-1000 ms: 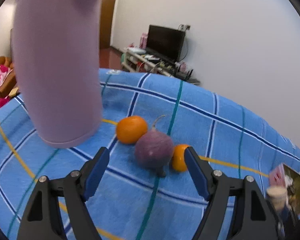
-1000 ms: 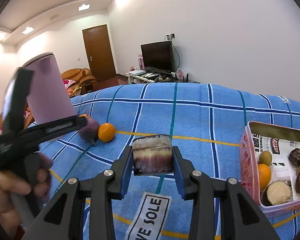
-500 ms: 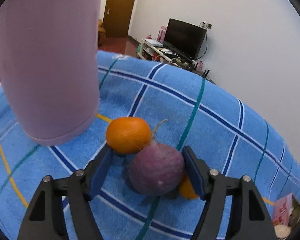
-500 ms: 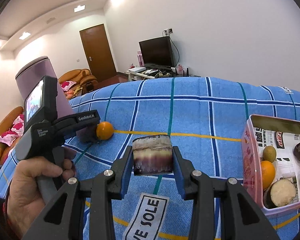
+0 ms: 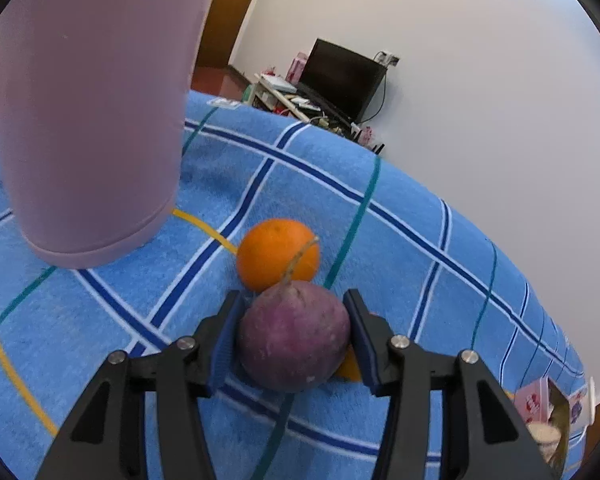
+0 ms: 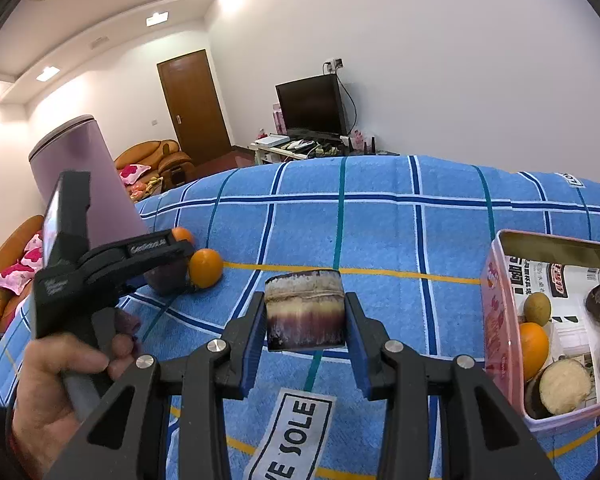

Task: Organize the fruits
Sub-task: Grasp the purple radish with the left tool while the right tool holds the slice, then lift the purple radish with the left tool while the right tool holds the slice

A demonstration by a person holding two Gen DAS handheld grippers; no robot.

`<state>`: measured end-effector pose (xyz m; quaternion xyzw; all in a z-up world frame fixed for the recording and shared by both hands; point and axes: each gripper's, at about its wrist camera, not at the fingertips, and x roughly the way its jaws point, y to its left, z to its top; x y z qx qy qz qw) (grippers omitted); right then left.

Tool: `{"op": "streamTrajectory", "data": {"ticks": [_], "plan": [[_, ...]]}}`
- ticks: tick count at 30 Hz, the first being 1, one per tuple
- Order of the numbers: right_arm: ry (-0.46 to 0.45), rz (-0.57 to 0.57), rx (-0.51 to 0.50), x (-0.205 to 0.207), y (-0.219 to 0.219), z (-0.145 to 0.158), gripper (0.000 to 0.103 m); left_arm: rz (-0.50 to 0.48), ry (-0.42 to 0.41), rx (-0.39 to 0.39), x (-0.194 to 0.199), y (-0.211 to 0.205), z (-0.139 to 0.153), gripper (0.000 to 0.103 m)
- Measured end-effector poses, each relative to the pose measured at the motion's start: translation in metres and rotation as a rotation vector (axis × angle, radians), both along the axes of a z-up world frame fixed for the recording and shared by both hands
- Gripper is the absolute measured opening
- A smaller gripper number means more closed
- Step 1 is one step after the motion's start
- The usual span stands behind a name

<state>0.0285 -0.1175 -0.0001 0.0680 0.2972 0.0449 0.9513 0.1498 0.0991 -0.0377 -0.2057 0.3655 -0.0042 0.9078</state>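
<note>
In the left wrist view my left gripper (image 5: pixel 294 334) is closed around a round purple fruit (image 5: pixel 293 336) with a thin stem; both pads touch its sides as it rests on the blue checked cloth. An orange (image 5: pixel 278 254) lies just beyond it, and a second orange (image 5: pixel 347 365) peeks out behind the right finger. In the right wrist view my right gripper (image 6: pixel 305 322) is shut on a short purple-and-cream cut piece of sugarcane (image 6: pixel 305 314), held above the cloth. The left gripper (image 6: pixel 156 254) shows there at the left by an orange (image 6: pixel 205 268).
A tall mauve tumbler (image 5: pixel 88 108) stands close to the left of the fruits. A pink tin box (image 6: pixel 496 320) holding several fruits sits at the right edge of the right wrist view. The blue checked cloth (image 6: pixel 380 224) covers the table; a room with a television lies beyond.
My left gripper moved forward over the purple fruit and closed its fingers onto it. My right gripper has kept holding the sugarcane piece in about the same place.
</note>
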Motion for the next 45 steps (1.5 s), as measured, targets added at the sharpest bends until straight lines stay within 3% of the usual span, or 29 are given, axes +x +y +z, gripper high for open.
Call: {"op": "streamTrajectory", "data": {"ticks": [5, 10, 19, 28, 33, 38, 45], "plan": [[-0.032, -0.001, -0.017, -0.004, 0.002, 0.003, 0.039, -0.045, -0.06, 0.025, -0.027, -0.002, 0.011, 0.053], [-0.043, -0.009, -0.014, -0.005, 0.0, 0.005, 0.039, -0.047, -0.08, -0.024, -0.052, 0.015, 0.017, 0.053], [-0.09, 0.004, -0.055, -0.013, 0.006, 0.009, 0.039, -0.06, -0.128, 0.093, -0.087, 0.008, 0.022, 0.053], [-0.118, 0.005, -0.082, -0.028, 0.006, 0.011, 0.04, -0.176, -0.203, 0.035, -0.11, 0.001, 0.026, 0.053], [-0.121, 0.002, -0.083, -0.04, 0.001, 0.012, 0.04, -0.187, -0.196, 0.035, -0.117, -0.005, 0.026, 0.053], [-0.127, 0.008, -0.091, -0.052, -0.006, 0.013, 0.04, -0.196, -0.197, 0.088, -0.125, -0.016, 0.028, 0.053], [-0.119, 0.042, -0.029, -0.063, -0.018, 0.012, 0.04, -0.217, -0.188, 0.14, -0.132, -0.031, 0.027, 0.053]]}}
